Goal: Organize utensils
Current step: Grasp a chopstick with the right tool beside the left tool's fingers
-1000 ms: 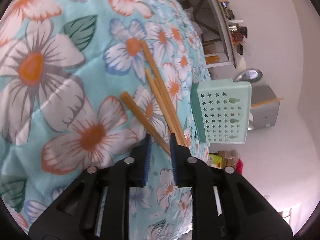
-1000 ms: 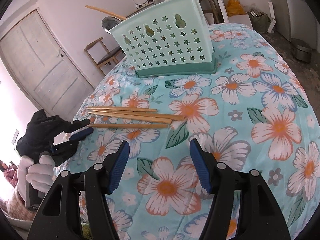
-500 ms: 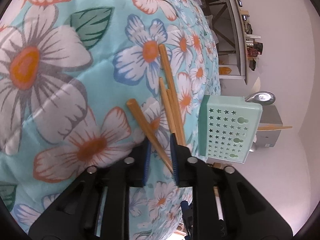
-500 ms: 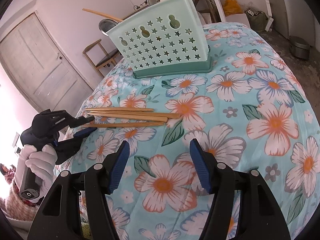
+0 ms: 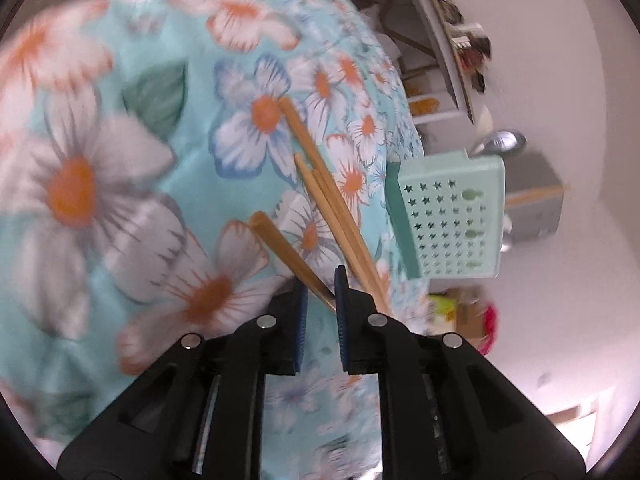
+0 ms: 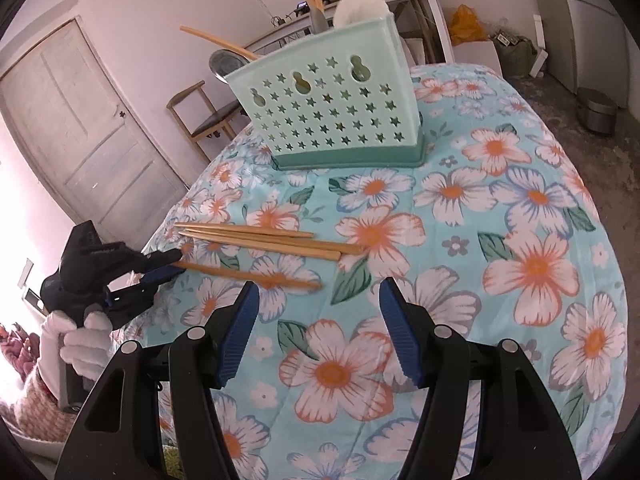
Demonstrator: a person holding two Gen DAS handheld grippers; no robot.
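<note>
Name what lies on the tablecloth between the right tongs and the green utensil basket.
Four wooden chopsticks lie across that stretch, between the right tongs and the basket, on the floral tablecloth. The right wrist view shows it.

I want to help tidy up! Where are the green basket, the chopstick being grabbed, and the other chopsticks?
green basket [image 6: 332,116], right wrist view, on its star-holed front wall.
grabbed chopstick [image 5: 288,256], left wrist view, mid-shaft.
other chopsticks [image 6: 264,240], right wrist view, middle of the bundle.
</note>
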